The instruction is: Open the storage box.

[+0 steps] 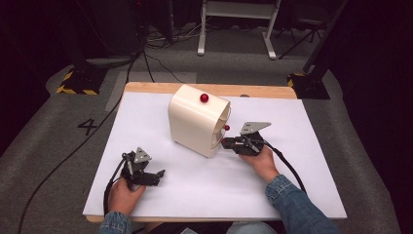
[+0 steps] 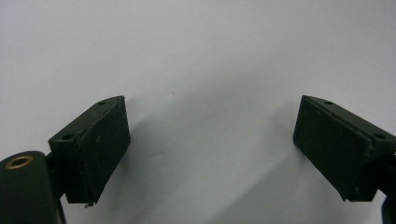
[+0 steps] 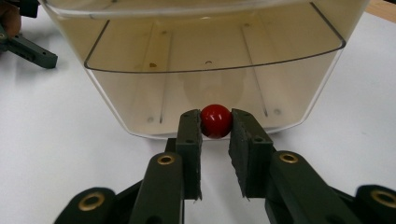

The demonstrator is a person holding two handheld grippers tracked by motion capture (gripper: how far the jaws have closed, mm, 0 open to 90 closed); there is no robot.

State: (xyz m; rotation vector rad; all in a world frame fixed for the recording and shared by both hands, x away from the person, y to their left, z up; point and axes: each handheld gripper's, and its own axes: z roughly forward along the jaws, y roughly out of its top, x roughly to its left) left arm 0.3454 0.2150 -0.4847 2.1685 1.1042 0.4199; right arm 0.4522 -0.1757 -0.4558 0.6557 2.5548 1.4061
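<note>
The right gripper [image 3: 216, 125] has its jaws clamped on a glossy red knob [image 3: 216, 121] at the open front of a smooth cream box [image 1: 197, 119] with rounded corners, standing mid-table and facing the person's right. The left gripper [image 2: 212, 140], jaws wide apart, rests on the matte white table [image 1: 302, 195], well apart from the box.

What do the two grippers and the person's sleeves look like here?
Both the left gripper and the right gripper are black, with flat rectangular jaws, brass-coloured rivets at the linkages and a grey three-cornered plate on top. A black cable trails from each. The person wears blue denim sleeves.
</note>
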